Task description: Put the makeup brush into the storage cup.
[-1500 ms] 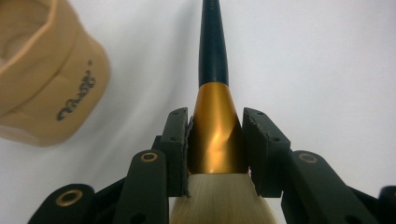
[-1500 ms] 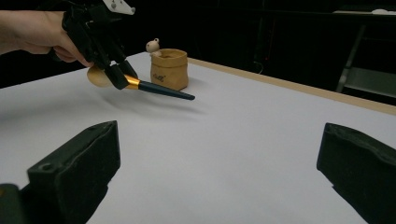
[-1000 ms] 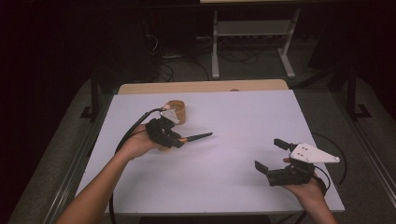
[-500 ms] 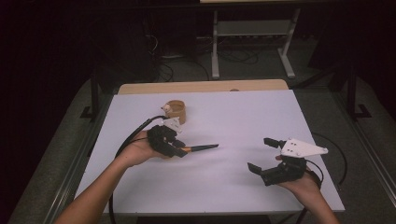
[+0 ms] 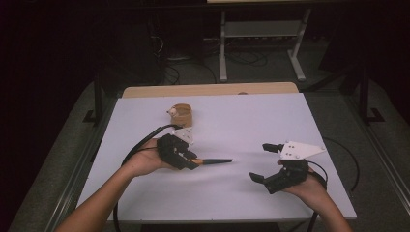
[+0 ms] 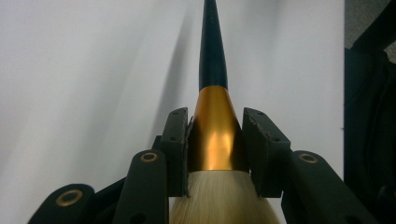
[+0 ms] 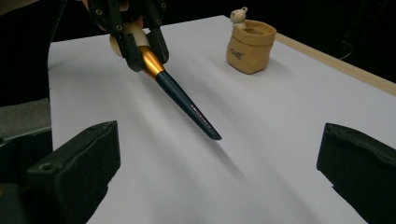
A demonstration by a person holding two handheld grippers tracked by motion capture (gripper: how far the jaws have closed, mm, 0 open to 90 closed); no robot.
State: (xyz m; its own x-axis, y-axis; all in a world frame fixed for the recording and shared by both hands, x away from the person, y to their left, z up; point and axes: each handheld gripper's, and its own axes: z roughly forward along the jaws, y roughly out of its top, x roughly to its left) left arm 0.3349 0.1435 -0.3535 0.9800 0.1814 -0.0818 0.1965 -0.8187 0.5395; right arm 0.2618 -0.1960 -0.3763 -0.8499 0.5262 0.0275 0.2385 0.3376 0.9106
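Brush [image 6: 212,116] sits clamped by its gold ferrule in my left gripper [image 5: 186,157], mid-desk [image 5: 241,116]; my right gripper [image 5: 265,162] gapes empty near the front-right edge, bare desk between.

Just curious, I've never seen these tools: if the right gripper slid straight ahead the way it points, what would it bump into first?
Probably the dark handle tip of the brush, which the left gripper holds by its gold collar. The right gripper is open, facing it; depth is uncertain.
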